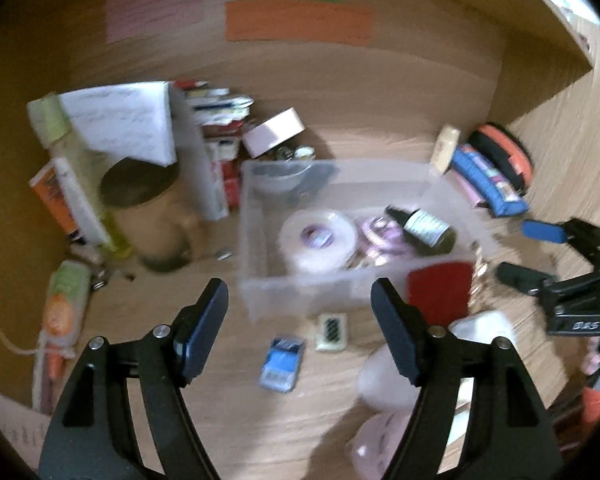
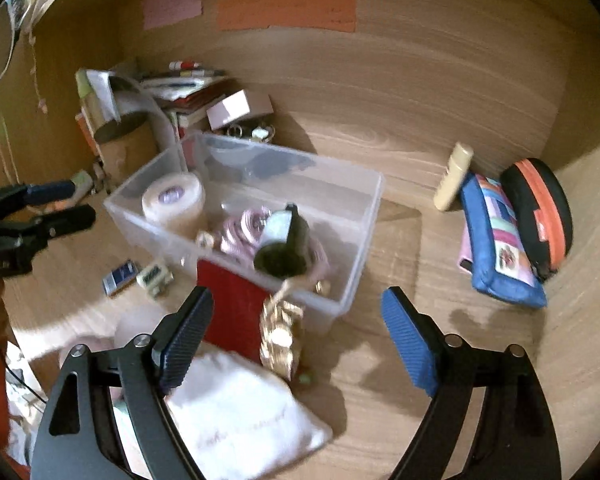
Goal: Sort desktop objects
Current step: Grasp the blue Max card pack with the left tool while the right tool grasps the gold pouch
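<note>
A clear plastic bin (image 1: 260, 296) (image 2: 364, 232) stands mid-desk. It holds a white tape roll (image 1: 318, 244) (image 2: 174, 202), a dark dropper bottle (image 1: 422, 226) (image 2: 286, 242) and pink coils (image 2: 240, 234). My left gripper (image 1: 300, 320) is open and empty in front of the bin, above a small blue box (image 1: 282, 364) and a pale eraser (image 1: 332, 332). My right gripper (image 2: 298, 336) is open and empty, right of the bin's near corner, over a gold chain (image 2: 280, 332), a red card (image 2: 230, 312) and a white pouch (image 2: 240, 420).
A blue pencil case (image 2: 496, 240) and a black-and-orange case (image 2: 540, 208) lie at the right. A cream tube (image 2: 452, 178) leans on the back wall. Books, a brown jar (image 1: 148, 208) and tubes (image 1: 66, 300) crowd the left. A pink box (image 1: 274, 132) sits behind the bin.
</note>
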`<state>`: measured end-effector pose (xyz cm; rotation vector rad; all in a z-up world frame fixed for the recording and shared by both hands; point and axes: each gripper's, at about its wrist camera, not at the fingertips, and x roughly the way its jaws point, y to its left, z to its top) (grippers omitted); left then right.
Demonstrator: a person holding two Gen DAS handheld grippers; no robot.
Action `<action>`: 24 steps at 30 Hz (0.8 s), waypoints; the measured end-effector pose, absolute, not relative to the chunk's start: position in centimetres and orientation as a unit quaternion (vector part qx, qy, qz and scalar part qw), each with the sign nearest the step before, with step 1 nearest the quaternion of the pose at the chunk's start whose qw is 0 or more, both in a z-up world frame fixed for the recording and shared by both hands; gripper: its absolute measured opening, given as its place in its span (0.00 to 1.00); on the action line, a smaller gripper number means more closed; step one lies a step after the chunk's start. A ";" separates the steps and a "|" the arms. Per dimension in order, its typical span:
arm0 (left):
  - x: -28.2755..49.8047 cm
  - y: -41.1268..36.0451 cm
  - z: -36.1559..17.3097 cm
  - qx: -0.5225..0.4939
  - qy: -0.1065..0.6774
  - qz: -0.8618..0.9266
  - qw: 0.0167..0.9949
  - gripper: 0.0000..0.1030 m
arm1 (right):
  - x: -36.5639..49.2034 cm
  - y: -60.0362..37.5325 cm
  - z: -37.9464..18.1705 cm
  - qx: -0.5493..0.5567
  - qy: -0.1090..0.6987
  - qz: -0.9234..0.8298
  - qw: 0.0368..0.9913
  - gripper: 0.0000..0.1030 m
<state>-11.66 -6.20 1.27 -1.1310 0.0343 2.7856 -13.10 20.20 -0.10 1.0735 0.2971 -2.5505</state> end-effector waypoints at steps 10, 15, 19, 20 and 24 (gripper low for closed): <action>-9.0 -7.7 -1.9 -0.404 0.034 0.914 0.031 0.79 | -10.8 19.9 -2.8 0.379 0.138 -0.900 0.165 0.82; -9.3 -8.8 -3.9 -0.431 0.037 0.901 0.027 0.79 | -11.4 18.8 -4.3 0.397 0.130 -0.892 0.176 0.82; -9.7 -9.1 -5.0 -0.443 0.038 0.895 0.044 0.79 | -12.4 18.3 -4.8 0.410 0.124 -0.886 0.175 0.82; -9.9 -9.0 -5.3 -0.446 0.040 0.893 0.046 0.79 | -12.6 18.3 -4.9 0.413 0.121 -0.886 0.176 0.82; -10.8 -8.8 -6.2 -0.456 0.045 0.887 0.052 0.74 | -13.5 17.8 -5.4 0.426 0.102 -0.880 0.183 0.82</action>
